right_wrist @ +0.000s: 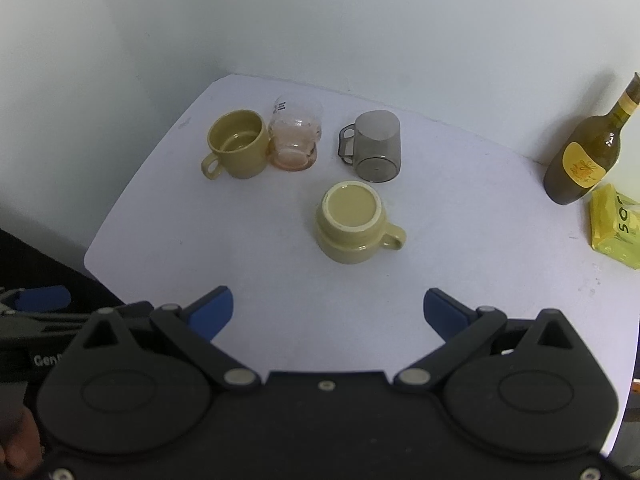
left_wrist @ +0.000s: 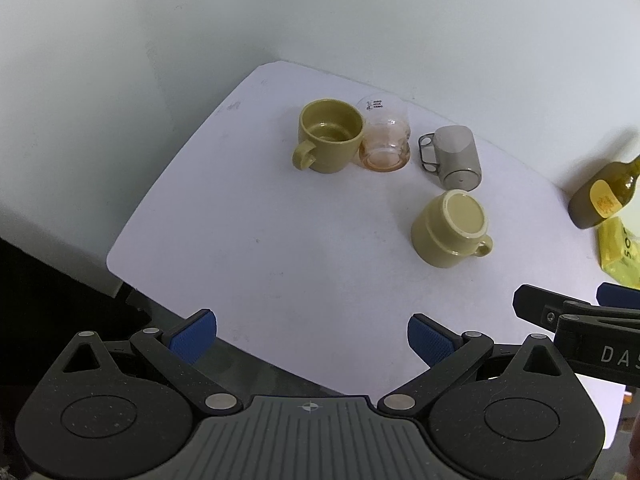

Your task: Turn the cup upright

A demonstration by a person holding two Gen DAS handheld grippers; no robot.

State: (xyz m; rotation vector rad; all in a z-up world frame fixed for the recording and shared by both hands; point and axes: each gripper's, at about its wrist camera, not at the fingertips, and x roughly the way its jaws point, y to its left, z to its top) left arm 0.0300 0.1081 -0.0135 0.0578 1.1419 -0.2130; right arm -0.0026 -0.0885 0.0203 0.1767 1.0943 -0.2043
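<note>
An olive ceramic cup (right_wrist: 352,226) stands upside down mid-table, base up, handle to the right; it also shows in the left wrist view (left_wrist: 450,229). A grey translucent mug (right_wrist: 376,146) (left_wrist: 456,158) stands upside down behind it. A second olive cup (right_wrist: 238,144) (left_wrist: 328,140) stands upright at the back left, touching a clear glass (right_wrist: 296,140) (left_wrist: 386,140). My right gripper (right_wrist: 328,310) is open and empty, just in front of the inverted olive cup. My left gripper (left_wrist: 312,336) is open and empty over the table's near edge.
The white table (right_wrist: 200,248) ends at a rounded left corner and a near edge. A dark olive bottle (right_wrist: 588,156) and a yellow packet (right_wrist: 616,226) stand at the right by the wall. The right gripper's body (left_wrist: 580,328) shows in the left wrist view.
</note>
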